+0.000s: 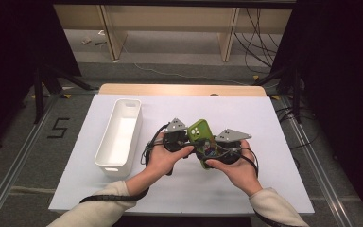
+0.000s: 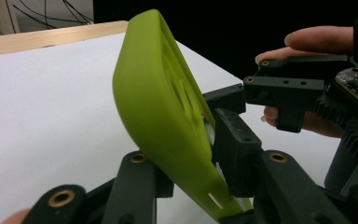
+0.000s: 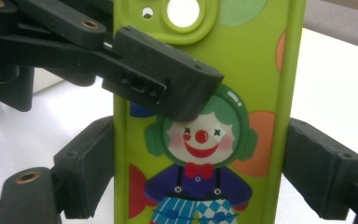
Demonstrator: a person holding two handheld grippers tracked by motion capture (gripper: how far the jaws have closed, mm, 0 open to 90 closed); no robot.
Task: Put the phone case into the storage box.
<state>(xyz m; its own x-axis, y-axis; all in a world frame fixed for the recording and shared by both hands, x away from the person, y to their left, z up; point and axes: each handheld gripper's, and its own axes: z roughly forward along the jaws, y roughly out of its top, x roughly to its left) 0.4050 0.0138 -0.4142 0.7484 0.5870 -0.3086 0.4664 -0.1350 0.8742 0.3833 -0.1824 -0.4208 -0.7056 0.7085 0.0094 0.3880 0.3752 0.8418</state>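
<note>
High view, worktop: white sheet over a wooden worktop (image 1: 264,184), person's two hands meeting near its middle.
High view, phone case: green phone case (image 1: 202,137) held up off the sheet between the two claws, camera cut-out end pointing away from the person.
High view, left claw (image 1: 189,142): at the case's left side; its hold is too small to read from here.
High view, right claw (image 1: 212,149): under and right of the case, grey plate on top.
High view, surroundings: empty white bin (image 1: 119,137) lying well left of the hands; cables and table legs on the floor beyond.
Left claw view, grip: left claw (image 2: 193,154) pressed on the case's two faces, case (image 2: 158,107) seen edge-on and tilted; the right claw's pad touches its far edge.
Left claw view, hidden: the case's printed face is turned away.
Right claw view, grip: right claw (image 3: 200,172) clamped on the case's two long edges; clown print (image 3: 200,140) facing the camera.
Right claw view, in the way: the left claw's pad (image 3: 168,84) covers the clown's hair; the case's bottom is cut off.
</note>
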